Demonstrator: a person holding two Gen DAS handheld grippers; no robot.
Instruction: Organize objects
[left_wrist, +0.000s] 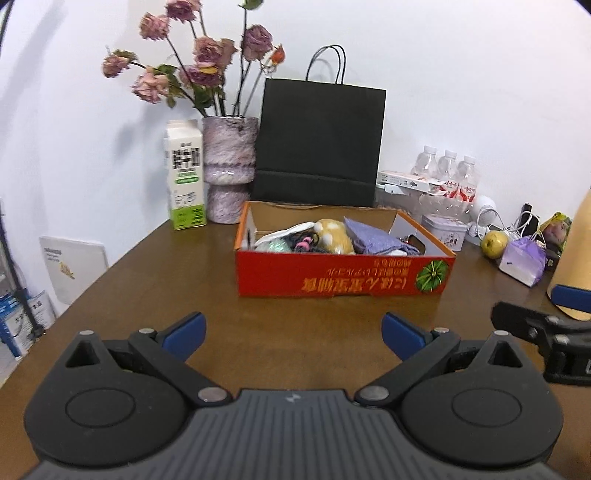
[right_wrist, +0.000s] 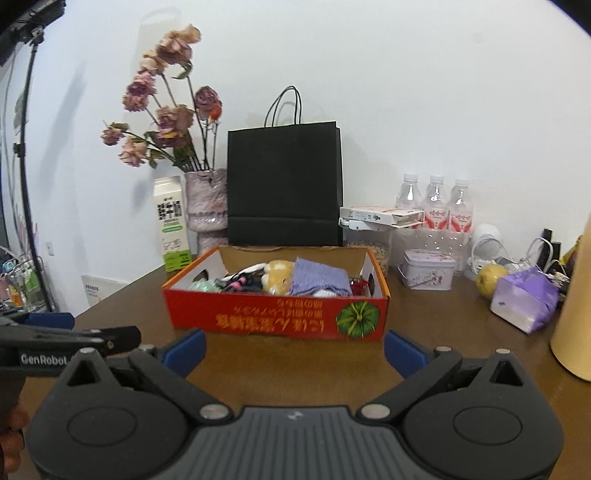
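A red cardboard box (left_wrist: 343, 282) (right_wrist: 277, 319) sits on the brown table, open at the top. It holds a yellow plush toy (left_wrist: 334, 234) (right_wrist: 279, 275), a purple cloth (left_wrist: 376, 238) (right_wrist: 319, 282), black and pink items and a pale green item. My left gripper (left_wrist: 293, 332) is open and empty, in front of the box. My right gripper (right_wrist: 293, 350) is open and empty, just short of the box's front wall. Each gripper shows at the edge of the other's view.
Behind the box stand a black paper bag (left_wrist: 319, 144) (right_wrist: 284, 188), a vase of dried roses (left_wrist: 229, 166), a milk carton (left_wrist: 184, 177) and water bottles (right_wrist: 436, 203). At the right are a tin (right_wrist: 426, 267), a yellow fruit (right_wrist: 489, 278), a purple packet (right_wrist: 524, 301) and a tan cylinder (right_wrist: 576, 306).
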